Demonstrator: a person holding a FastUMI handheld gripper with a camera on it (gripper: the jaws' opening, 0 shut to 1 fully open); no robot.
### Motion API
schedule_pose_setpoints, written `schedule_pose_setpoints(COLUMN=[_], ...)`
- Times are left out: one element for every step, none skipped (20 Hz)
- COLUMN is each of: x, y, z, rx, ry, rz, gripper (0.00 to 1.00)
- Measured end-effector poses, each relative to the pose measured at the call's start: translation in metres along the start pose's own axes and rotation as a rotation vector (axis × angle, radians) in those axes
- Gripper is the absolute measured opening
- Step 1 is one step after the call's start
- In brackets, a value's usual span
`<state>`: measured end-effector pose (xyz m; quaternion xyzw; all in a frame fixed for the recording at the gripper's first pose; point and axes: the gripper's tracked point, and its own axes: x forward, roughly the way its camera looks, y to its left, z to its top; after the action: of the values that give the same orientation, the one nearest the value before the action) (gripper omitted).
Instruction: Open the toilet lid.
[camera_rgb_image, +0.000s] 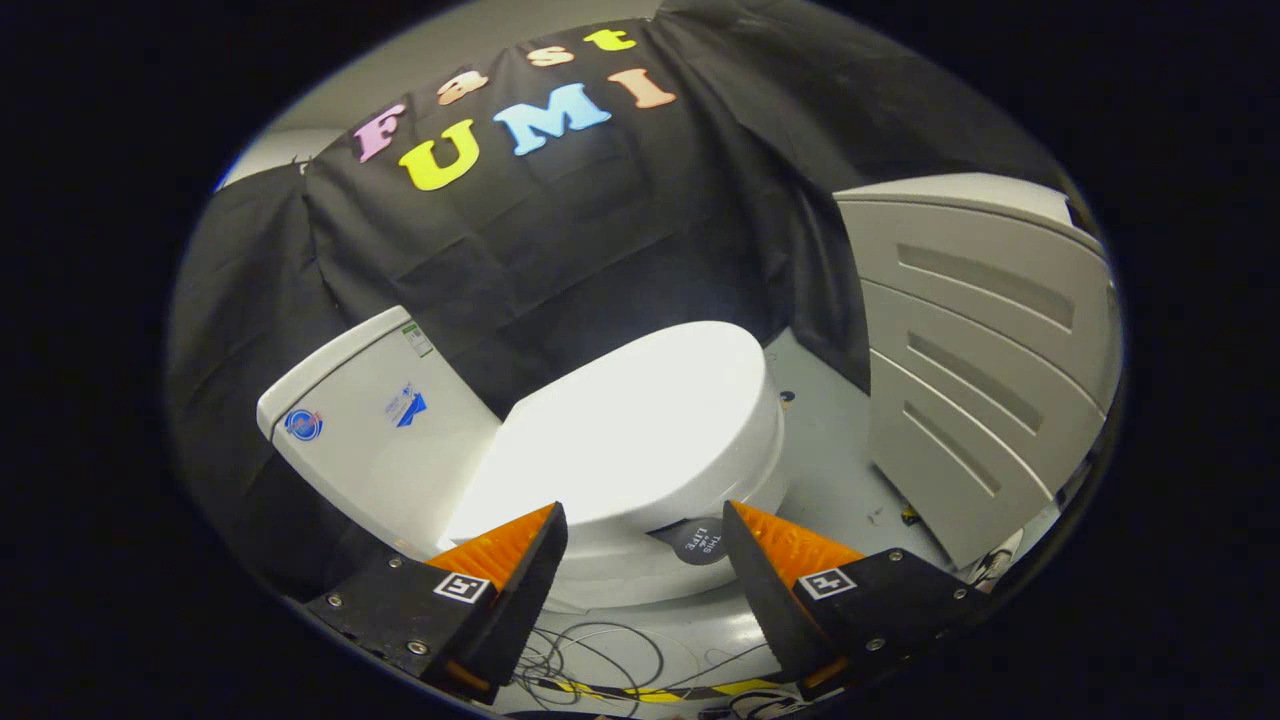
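Spread wide, the gripper (645, 530) fingers hold nothing, one on each side of the toilet's near rim. Just ahead, the toilet lid (630, 430) lies closed, the tank (375, 430) beside it.

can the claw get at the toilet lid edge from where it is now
Probably yes: the claw is open, the closed toilet lid sits just ahead between its fingers, and nothing lies between them and its near edge.
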<state>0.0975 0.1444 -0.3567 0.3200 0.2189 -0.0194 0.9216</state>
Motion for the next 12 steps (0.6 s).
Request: schedule_pose_setpoints(x=[0.0, 0.001, 0.002, 0.005, 0.007, 0.01, 0.011, 0.013, 0.015, 0.017, 0.02, 0.022], y=[-0.001, -0.004, -0.007, -0.01, -0.013, -0.017, -0.02, -0.024, -0.029, -0.034, -0.038, -0.04], z=[-0.005, -0.007, -0.01, -0.013, -0.017, -0.019, -0.021, -0.022, -0.026, -0.029, -0.033, -0.034], rx=[0.039, 0.068, 0.091, 0.111, 0.135, 0.164, 0.197, 0.231, 0.263, 0.297, 0.333, 0.368], ry=[-0.003, -0.007, -0.009, -0.005, 0.0, 0.002, -0.001, -0.005, -0.006, -0.007, -0.009, -0.011], rz=[0.011, 0.011, 0.008, 0.008, 0.007, 0.005, 0.004, -0.005, -0.014, -0.026, -0.032, -0.025], gripper=[0.96, 0.96, 0.96, 0.96, 0.96, 0.95, 0.96, 0.95, 0.95, 0.95, 0.95, 0.94])
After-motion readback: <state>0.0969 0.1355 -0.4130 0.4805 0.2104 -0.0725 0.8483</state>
